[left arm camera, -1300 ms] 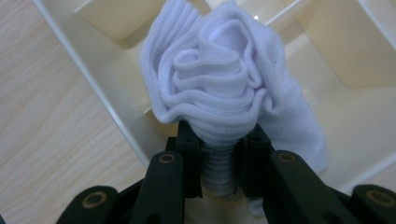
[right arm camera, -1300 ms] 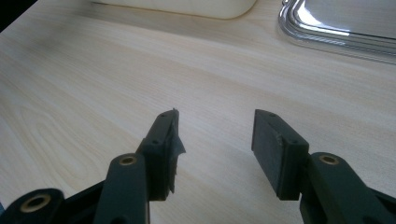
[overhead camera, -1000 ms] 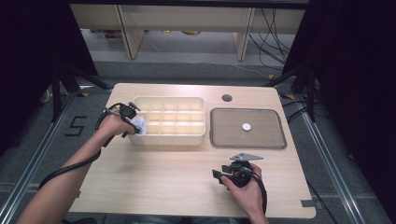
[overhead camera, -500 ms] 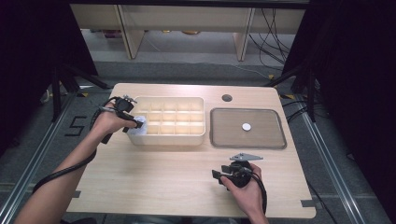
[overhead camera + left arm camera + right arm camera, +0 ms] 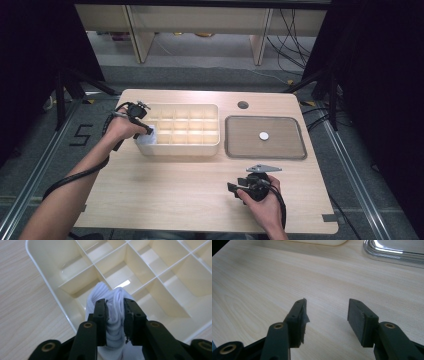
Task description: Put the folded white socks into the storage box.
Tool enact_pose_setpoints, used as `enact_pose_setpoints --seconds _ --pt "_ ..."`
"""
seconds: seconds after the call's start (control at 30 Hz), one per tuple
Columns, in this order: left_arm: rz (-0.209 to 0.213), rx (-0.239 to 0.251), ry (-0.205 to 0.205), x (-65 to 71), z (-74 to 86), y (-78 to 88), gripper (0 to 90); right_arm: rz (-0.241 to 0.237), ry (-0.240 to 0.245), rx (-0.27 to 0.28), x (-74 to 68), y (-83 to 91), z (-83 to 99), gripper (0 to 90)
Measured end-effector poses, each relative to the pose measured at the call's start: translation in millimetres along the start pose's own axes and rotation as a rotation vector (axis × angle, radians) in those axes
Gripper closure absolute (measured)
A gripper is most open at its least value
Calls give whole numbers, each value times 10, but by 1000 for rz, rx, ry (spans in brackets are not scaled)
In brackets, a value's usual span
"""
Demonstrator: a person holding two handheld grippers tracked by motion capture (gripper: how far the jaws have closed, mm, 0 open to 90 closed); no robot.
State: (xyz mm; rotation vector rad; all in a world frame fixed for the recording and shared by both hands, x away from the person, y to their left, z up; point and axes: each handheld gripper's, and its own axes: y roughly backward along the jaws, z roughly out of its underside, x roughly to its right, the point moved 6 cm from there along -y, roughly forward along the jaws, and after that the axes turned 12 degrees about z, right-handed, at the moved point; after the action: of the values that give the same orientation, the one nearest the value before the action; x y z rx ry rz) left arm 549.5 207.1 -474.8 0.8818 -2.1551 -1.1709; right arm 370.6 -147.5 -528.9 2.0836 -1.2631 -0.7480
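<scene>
One left tool pinching white sock, corner compartment of divided box

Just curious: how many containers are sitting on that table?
2: a cream divided box at the left-centre, holding a white cloth, and a grey tray to its right.

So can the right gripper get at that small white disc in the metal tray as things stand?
Probably yes: the right gripper is open with nothing between its jaws, the white disc lies alone in the tray, and bare table lies between them.
</scene>
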Motion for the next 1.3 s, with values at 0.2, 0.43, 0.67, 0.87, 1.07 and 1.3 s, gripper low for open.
enact_pose_setpoints --seconds 0.2,0.43,0.67,0.87,1.07,1.3 --pt "-9 -22 -29 16 62 -27 773 4 -2 1 -2 15 -10 502" --pt "-3 -32 -27 6 105 -58 782 2 6 4 -10 -9 -9 502" --pt "-5 -48 -40 13 145 -101 791 7 8 2 -15 -18 -5 502" --pt "-7 -73 -38 15 172 -145 799 0 -8 -9 -27 -6 2 502" --pt "-9 -99 -30 18 183 -189 804 -11 3 -4 -33 -10 6 502" --pt "7 -92 -14 -3 187 -200 802 1 5 -9 -28 -2 10 502"
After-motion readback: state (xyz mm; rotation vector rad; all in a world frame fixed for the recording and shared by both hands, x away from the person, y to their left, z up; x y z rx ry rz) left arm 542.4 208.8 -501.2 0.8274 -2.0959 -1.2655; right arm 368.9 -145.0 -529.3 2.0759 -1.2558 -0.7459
